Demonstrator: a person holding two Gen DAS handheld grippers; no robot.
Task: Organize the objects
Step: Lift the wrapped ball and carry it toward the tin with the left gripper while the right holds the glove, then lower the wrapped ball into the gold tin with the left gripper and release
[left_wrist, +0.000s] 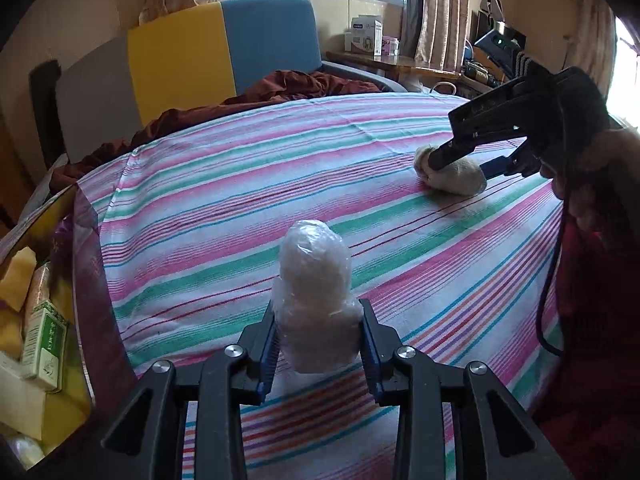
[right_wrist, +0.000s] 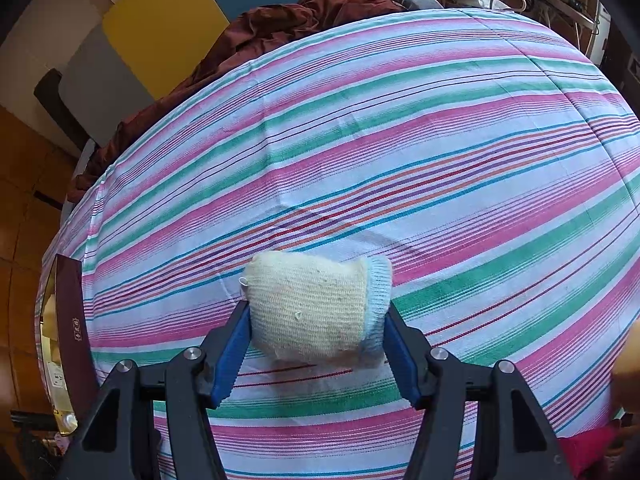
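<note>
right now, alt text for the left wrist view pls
The left gripper is shut on a plastic-wrapped white bundle above a striped bedsheet. Far right, the right gripper straddles a cream knitted roll.

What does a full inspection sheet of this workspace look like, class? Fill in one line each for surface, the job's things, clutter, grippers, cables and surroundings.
Surface: striped sheet over the bed, lightly creased.
Job's things: plastic-wrapped white bundle held up off the sheet; rolled knit glove, cream with a pale blue cuff, lying on the sheet.
Clutter: dark red blanket bunched at the far edge; open box at the left edge holding a green carton.
Grippers: left gripper shut on the bundle; right gripper closed on the glove.
Cables: dark cable hanging from the right gripper.
Surroundings: colour-block headboard, window with curtains, crowded side table.
</note>
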